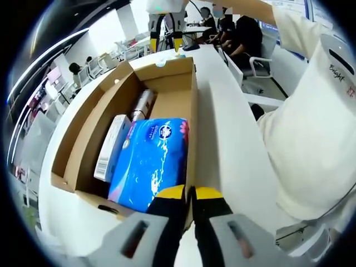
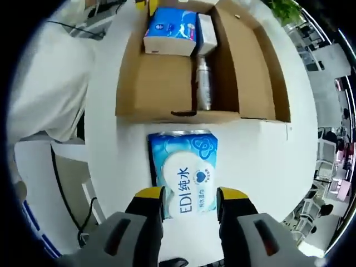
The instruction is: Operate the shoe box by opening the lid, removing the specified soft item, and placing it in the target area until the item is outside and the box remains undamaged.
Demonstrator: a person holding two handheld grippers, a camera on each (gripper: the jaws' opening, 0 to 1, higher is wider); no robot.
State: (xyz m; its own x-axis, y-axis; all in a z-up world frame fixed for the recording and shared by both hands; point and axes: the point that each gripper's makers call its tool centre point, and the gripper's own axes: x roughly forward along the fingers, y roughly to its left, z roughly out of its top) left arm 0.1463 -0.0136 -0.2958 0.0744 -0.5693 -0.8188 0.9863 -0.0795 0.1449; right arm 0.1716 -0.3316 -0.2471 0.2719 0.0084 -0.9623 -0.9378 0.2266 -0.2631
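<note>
The open cardboard shoe box (image 1: 89,130) lies on a white table, lid flap folded out to the left. Inside are a blue tissue pack (image 1: 150,161), a white carton (image 1: 111,147) and a silver bottle (image 1: 143,104). My left gripper (image 1: 190,194) is shut on the box's near right wall. In the right gripper view the box (image 2: 156,83) is ahead, holding the tissue pack (image 2: 172,30) and the bottle (image 2: 203,83). A blue-and-white wet wipes pack (image 2: 186,167) lies on the table just outside the box. My right gripper (image 2: 191,196) is closed on the pack's near end.
A person in a white top (image 1: 311,139) stands close to the table's edge. The white table (image 1: 228,128) runs long and narrow past the box. Seated people and office chairs (image 1: 239,39) are beyond its far end. The table edge (image 2: 111,183) falls away left of the wipes.
</note>
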